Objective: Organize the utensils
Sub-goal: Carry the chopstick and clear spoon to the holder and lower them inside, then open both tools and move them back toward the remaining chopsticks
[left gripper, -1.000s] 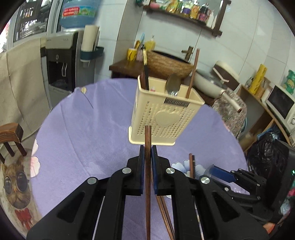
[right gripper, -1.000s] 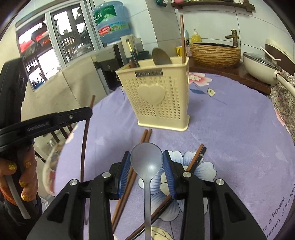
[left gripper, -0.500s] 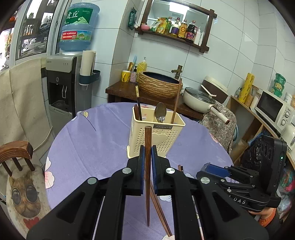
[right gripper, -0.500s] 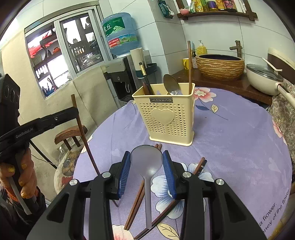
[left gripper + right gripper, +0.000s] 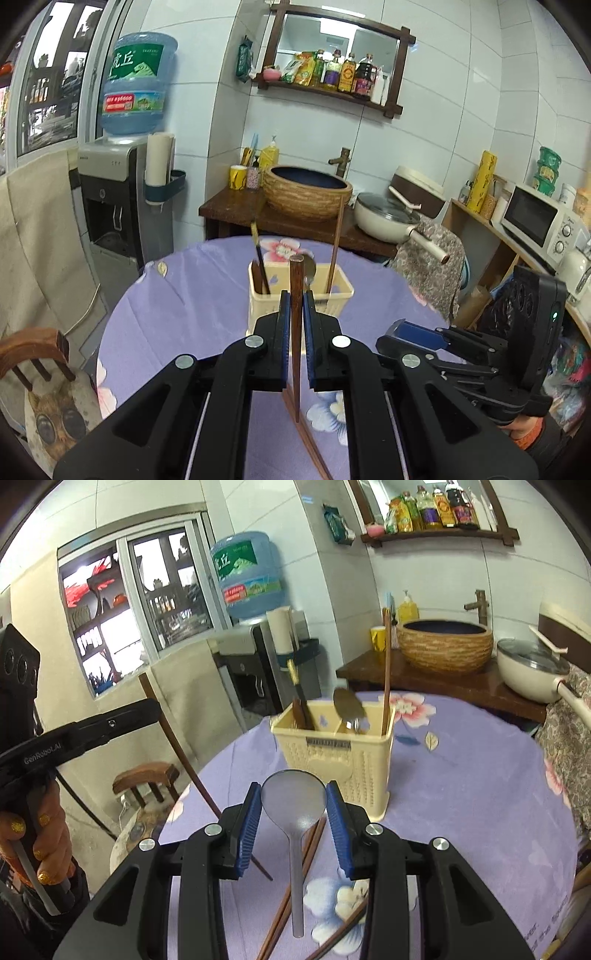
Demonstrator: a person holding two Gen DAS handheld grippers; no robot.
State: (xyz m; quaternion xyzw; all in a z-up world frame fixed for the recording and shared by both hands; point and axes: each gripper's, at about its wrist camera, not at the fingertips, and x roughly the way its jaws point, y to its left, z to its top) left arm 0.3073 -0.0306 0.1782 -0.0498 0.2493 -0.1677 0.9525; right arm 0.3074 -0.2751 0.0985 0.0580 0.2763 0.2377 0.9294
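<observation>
Step in hand: both tools are loaded and held above the table, short of the cream caddy (image 5: 334,760) — a carry-and-drop stage, by my reading.
Left gripper (image 5: 294,325): clamped tight on a dark wooden chopstick (image 5: 295,332), which stands near upright just in front of the caddy.
Right gripper (image 5: 293,818): pads pinch the bowl of a grey spoon (image 5: 294,805), handle hanging down, just before the caddy's front wall.
Loose chopsticks (image 5: 295,882): lying on the purple cloth at the caddy's foot — not yet sorted.
Next move: probably line each piece over its own compartment, lower, then release.
Writing: "GenRobot.AI" on the left tool; the caddy's nameplate is blurred.
</observation>
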